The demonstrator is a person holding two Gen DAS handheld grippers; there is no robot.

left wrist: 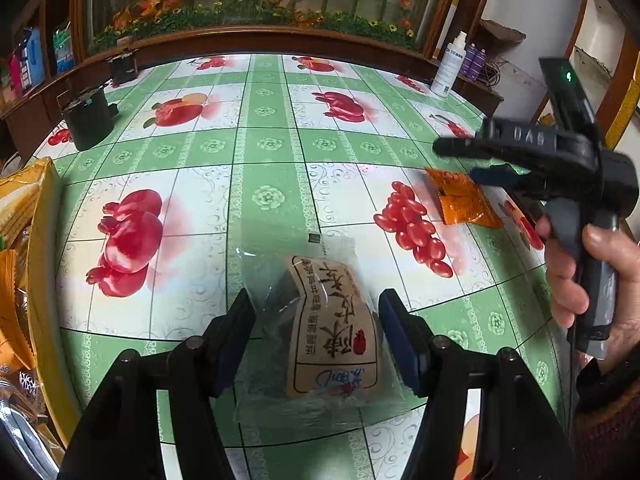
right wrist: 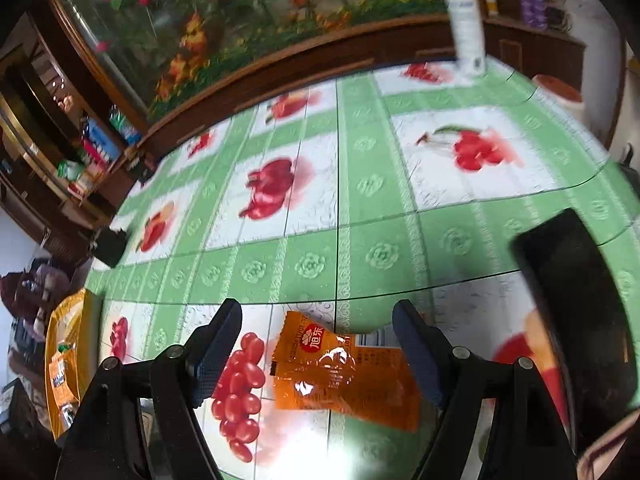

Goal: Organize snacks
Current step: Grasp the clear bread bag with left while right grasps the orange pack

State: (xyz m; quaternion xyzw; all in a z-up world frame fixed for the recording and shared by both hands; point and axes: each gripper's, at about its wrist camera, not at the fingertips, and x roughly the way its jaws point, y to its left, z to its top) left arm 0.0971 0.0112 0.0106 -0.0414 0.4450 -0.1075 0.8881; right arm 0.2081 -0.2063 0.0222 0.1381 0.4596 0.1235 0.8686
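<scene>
We see a clear-wrapped snack with a tan label (left wrist: 332, 328) lying on the fruit-patterned surface (left wrist: 264, 148), between the pads of our left hand-held gripper (left wrist: 316, 336) — jaws spread, a gap showing on both sides of the wrapper. An orange snack packet (right wrist: 344, 368) lies flat further right, under our right hand-held gripper (right wrist: 320, 356), whose jaws stand wide and clear of it. A hand (left wrist: 584, 272) holds that gripper's handle. A yellow box of snacks (left wrist: 28, 216) sits at the surface's left edge, a black phone-like slab (right wrist: 576, 300) at the right — beyond, a white bottle (left wrist: 450, 68).
</scene>
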